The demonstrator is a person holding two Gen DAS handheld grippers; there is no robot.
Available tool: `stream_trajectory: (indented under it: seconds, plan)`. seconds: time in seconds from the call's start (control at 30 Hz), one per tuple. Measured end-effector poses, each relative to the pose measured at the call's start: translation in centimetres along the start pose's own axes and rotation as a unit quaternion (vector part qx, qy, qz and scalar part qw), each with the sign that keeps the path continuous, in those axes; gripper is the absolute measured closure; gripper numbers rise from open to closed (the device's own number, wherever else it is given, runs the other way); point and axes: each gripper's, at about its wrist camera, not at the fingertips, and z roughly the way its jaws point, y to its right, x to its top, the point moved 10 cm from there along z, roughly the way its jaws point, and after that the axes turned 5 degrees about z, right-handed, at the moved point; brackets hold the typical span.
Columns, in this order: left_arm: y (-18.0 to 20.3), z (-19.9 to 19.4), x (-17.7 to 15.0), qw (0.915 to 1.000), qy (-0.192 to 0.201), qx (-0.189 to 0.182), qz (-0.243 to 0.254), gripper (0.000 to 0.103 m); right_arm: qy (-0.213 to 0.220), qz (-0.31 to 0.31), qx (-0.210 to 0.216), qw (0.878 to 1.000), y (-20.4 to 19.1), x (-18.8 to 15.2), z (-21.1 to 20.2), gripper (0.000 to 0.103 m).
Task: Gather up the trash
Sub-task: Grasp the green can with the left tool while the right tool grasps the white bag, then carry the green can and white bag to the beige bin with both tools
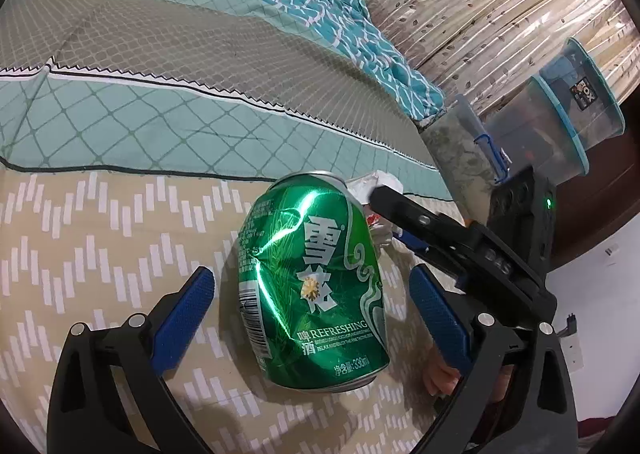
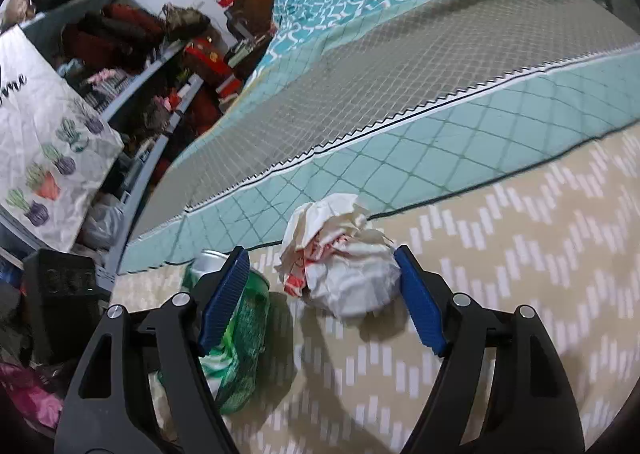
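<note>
Dented green beer can (image 1: 312, 286) is lying on its side on the beige patterned sheet (image 1: 100, 238), right between the left gripper (image 1: 312, 314)'s spread pads, not pinched yet. The right gripper (image 2: 322, 302) is spread wide too, straddling the crumpled paper wad (image 2: 340, 258) beside the can. Looks like each hand is lined up for its own piece of trash, guessing both squeeze next.

Green can (image 1: 312, 282), white/red paper wad (image 2: 340, 258), beige zigzag sheet (image 1: 100, 254).
</note>
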Motion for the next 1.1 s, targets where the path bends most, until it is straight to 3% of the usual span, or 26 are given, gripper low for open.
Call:
stream_trajectory:
  seconds: [0.1,0.13,0.17,0.2,0.37,0.53,0.73,0.9,1.1]
  plan:
    - [0.2,0.3,-0.2,0.9999,0.000,0.013,0.009,0.024,0.006,-0.020,-0.012,1.000,-0.2,-0.2,0.1,0.033]
    - [0.2,0.4,-0.4,0.9998,-0.001,0.017,0.011,0.036,0.000,-0.026,-0.015,1.000,-0.1,-0.4,0.2,0.052]
    - [0.3,0.9,-0.6,0.9998,-0.009,0.013,0.011,0.055,-0.005,-0.031,-0.013,0.999,0.0,-0.7,0.2,0.062]
    - [0.4,1.2,-1.0,0.9998,-0.020,0.000,0.009,0.057,0.000,-0.028,-0.012,1.000,0.2,-0.9,-0.2,0.062]
    - [2.8,2.8,-1.8,0.9989,-0.036,-0.005,0.029,0.058,0.011,-0.008,-0.009,1.000,2.8,-2.0,-2.9,0.064]
    - [6.6,5.7,-2.5,0.9961,-0.068,-0.025,0.051,0.058,0.033,0.031,-0.019,0.999,7.8,-2.9,-7.7,0.064]
    - [13.2,11.6,-3.1,0.9864,-0.127,-0.046,0.094,0.060,0.084,0.059,-0.054,0.993,14.7,-2.3,-14.4,0.064]
    - [20.1,17.8,-3.0,0.9739,-0.167,-0.059,0.142,0.063,0.134,0.099,-0.075,0.983,21.3,-0.7,-20.2,0.064]
    - [29.1,25.1,-1.4,0.9604,-0.191,-0.095,0.179,0.066,0.215,0.146,-0.096,0.961,29.9,3.0,-28.5,0.065]
